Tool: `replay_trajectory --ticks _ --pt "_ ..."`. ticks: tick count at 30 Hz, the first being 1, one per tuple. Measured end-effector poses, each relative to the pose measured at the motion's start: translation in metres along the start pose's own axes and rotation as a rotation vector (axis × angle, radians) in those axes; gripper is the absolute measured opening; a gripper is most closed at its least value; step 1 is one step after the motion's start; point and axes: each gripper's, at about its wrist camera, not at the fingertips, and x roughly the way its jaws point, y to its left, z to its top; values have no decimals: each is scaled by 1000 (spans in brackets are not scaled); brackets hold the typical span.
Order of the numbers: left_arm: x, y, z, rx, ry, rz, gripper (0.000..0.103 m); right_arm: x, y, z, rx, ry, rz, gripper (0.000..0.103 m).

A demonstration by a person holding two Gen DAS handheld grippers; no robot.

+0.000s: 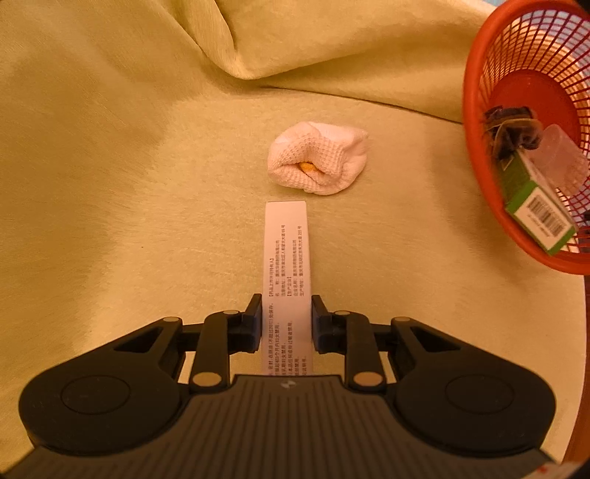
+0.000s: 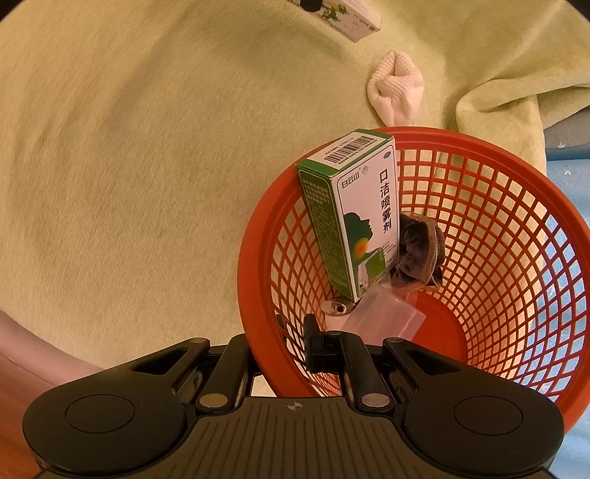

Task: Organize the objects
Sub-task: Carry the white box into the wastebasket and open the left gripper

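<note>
My left gripper (image 1: 287, 317) is shut on a long white box (image 1: 287, 258) printed with small text, held above the yellow-green cloth. A rolled white sock (image 1: 318, 157) lies just beyond the box's far end; it also shows in the right wrist view (image 2: 396, 87). My right gripper (image 2: 282, 344) is shut on the near rim of a red mesh basket (image 2: 516, 235), one finger outside and one inside. The basket (image 1: 475, 110) holds a green-and-white medicine box (image 2: 354, 217), a dark scrunchie (image 2: 418, 254), a clear plastic piece (image 2: 383, 313) and a small metal item (image 2: 335, 306).
The yellow-green cloth (image 1: 110, 165) covers the surface, with raised folds at the back (image 1: 236, 40). Another small box (image 2: 354, 22) lies at the far edge in the right wrist view. A blue surface (image 2: 571, 177) shows beyond the cloth's right edge.
</note>
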Motion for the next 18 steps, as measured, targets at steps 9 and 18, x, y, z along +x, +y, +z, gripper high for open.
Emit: replay_trajectory --ticks 9,18 --pt "-26 -8 1 8 -27 -27 21 0 1 0 -1 3 -2 5" --pt "-51 -25 14 48 -69 -75 21 0 2 -1 1 5 -3 5"
